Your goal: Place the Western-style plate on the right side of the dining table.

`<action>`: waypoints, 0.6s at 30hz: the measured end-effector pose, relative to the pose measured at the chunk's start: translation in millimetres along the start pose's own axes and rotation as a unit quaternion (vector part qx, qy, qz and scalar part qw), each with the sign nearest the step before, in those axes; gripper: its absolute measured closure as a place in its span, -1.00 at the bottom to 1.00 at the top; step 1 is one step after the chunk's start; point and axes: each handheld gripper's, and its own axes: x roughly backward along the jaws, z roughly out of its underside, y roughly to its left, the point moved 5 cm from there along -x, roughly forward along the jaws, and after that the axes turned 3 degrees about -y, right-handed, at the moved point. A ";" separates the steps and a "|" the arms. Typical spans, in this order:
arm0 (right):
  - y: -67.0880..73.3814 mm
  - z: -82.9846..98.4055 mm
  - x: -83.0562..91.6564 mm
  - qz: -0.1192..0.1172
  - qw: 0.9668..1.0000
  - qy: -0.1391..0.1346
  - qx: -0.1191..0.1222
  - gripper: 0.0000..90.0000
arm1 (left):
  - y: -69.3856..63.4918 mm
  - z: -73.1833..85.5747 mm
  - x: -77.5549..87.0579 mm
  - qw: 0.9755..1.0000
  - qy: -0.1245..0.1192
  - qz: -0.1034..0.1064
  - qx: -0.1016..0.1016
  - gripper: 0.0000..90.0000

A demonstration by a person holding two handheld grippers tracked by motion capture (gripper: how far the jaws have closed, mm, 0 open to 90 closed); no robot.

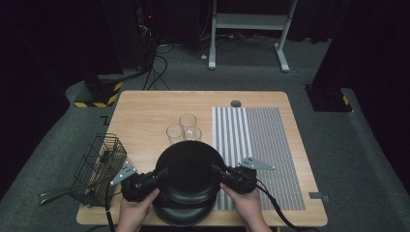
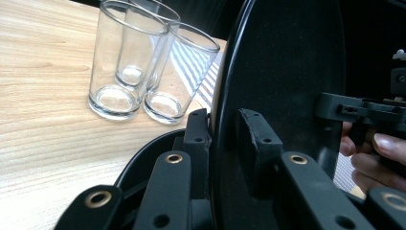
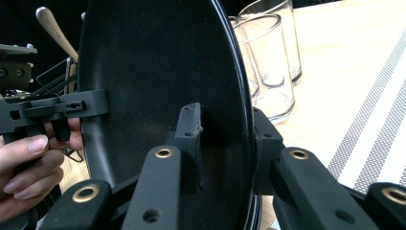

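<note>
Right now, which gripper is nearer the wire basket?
Left. The left gripper clamps the black plate's left rim, just right of the wire basket; the right gripper clamps the opposite rim.

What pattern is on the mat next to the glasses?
Grey and white stripes run along the placemat, wider on its left half, finer on the right. The high view shows it best.

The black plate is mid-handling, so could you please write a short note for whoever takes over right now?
Left gripper: shut on the top black plate at its left rim.
Right gripper: shut on its right rim.
Another black plate lies beneath it, at the near table edge.
Three glasses stand just behind.
Done: both grips secure.
Left: probably carry the plate to the striped mat, clear of the glasses.
</note>
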 end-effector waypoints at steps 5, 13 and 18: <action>-1.3 -2.4 4.7 0.001 1.000 -0.006 0.000 0.58 | -5.6 -5.5 -2.6 1.000 0.003 0.003 -0.004 0.66; -4.7 -9.3 14.6 -0.002 1.000 -0.020 -0.006 0.60 | -14.1 -15.9 -10.7 1.000 0.010 0.004 -0.013 0.64; -8.6 -14.6 22.5 -0.005 0.999 -0.034 -0.008 0.61 | -20.8 -21.1 -18.5 1.000 0.010 0.010 -0.013 0.63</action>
